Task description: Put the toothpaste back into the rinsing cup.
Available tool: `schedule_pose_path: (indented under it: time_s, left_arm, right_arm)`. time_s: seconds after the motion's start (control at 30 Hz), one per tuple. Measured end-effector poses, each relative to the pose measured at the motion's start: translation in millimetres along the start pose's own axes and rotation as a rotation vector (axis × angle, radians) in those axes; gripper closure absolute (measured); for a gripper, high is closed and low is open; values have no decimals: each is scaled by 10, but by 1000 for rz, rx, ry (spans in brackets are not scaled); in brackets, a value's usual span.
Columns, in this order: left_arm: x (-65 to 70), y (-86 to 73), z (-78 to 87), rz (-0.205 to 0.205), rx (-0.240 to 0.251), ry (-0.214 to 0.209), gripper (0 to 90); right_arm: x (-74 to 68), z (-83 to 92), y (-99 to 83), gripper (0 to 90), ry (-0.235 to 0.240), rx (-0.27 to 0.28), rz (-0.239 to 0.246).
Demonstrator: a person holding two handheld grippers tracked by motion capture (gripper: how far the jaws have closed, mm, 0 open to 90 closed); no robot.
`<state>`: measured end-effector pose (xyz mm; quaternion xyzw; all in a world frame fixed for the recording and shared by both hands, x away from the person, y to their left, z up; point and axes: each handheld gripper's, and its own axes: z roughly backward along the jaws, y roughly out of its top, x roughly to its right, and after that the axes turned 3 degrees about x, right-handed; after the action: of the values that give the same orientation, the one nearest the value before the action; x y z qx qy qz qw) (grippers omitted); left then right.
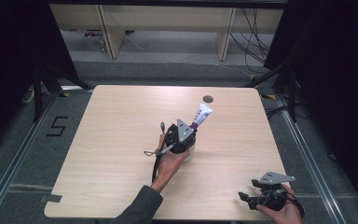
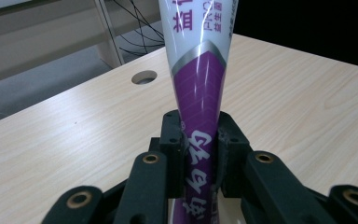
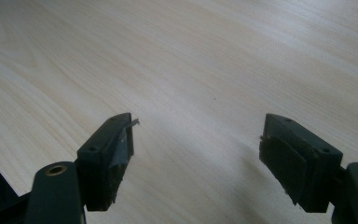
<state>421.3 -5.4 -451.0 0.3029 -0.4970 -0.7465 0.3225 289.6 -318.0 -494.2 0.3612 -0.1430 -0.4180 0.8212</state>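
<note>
A white and purple toothpaste tube [image 1: 201, 115] stands tilted over the middle of the table, its wide crimped end up and to the right. My left gripper [image 1: 189, 132] is shut on its lower purple part; in the left gripper view the tube [image 2: 200, 93] rises between the two black pads [image 2: 173, 140]. Below the gripper a white cup [image 1: 189, 153] shows partly behind the hand, and the tube's lower end drops toward its rim [image 2: 171, 212]. My right gripper [image 1: 243, 198] rests low at the table's front right corner, open, with bare wood between its fingers [image 3: 109, 154].
The light wooden table [image 1: 121, 140] has a round cable hole [image 1: 208, 99] near its far edge. Beyond it stand desk legs and loose cables on the floor. Black curtains hang on both sides. A "5" is marked on the floor at left.
</note>
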Motion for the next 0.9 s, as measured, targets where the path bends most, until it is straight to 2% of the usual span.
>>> schedule_pose_path:
  time_s: [0.1, 0.2, 0.3, 0.4, 0.43, 0.5, 0.57, 0.6, 0.63, 0.7, 0.73, 0.9]
  left_arm:
    - [-6, -28, 0, 2, -8, 0, 757]
    - [-22, -70, 5, -1, -23, 1, 756]
    - [-35, -111, 15, -11, -38, 2, 756]
    - [-50, -160, 21, -13, -49, 4, 752]
    - [-56, -174, 24, -12, -48, 5, 750]
    - [-60, -184, 32, -3, -42, 6, 747]
    - [-76, -188, 55, -11, -45, 1, 744]
    - [-76, -188, 55, -11, -45, 1, 737]
    - [-72, -182, 73, -8, -35, 2, 717]
    - [-70, -174, 82, -6, -31, 0, 709]
    - [-65, -155, 90, -15, -35, -3, 682]
    - [-49, -133, 107, -9, -41, -11, 616]
  right_arm:
    - [-2, 3, 2, 266, 3, -10, 0]
    - [-20, 11, 7, 266, 7, -21, -26]
    - [2, -2, 0, 266, 7, -7, 1]
    - [0, 2, 3, 266, 16, -10, -15]
    - [8, -3, -1, 266, 10, -7, 2]
    - [-5, 4, 3, 266, 5, -13, -7]
    - [-8, 2, 4, 266, 6, -16, -10]
    - [-8, 2, 4, 266, 6, -16, -10]
    - [-31, -4, -1, 266, 19, -20, -39]
    - [-27, -2, 0, 266, 17, -23, -31]
    - [-19, -6, -2, 266, 9, -15, -7]
    - [-39, -4, 2, 266, 11, -21, -30]
